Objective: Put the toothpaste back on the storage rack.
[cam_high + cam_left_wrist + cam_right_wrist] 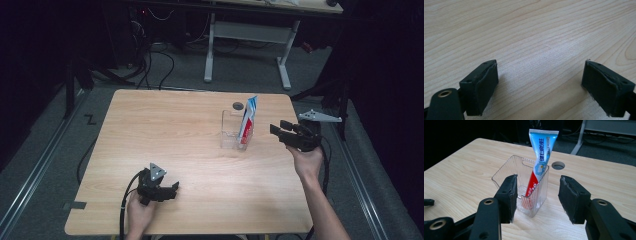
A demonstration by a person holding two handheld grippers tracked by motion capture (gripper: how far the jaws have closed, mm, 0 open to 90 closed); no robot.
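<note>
- Right of centre in the high view, my right gripper (281, 131) hovers near the clear holder (231, 131), jaws spread and empty; the tube (248, 120) stands inside it.
- At lower left, my left gripper (168, 189) rests low over the bare table (165, 130), jaws wide apart, holding nothing.
- I judge this either an approach to the tube or a retreat after placing it; a grasp would need the jaws closed on its upper half.
- Its long axis runs near vertical, the flat crimped end up and tilted toward the frame's upper right, the cap end down.
</note>
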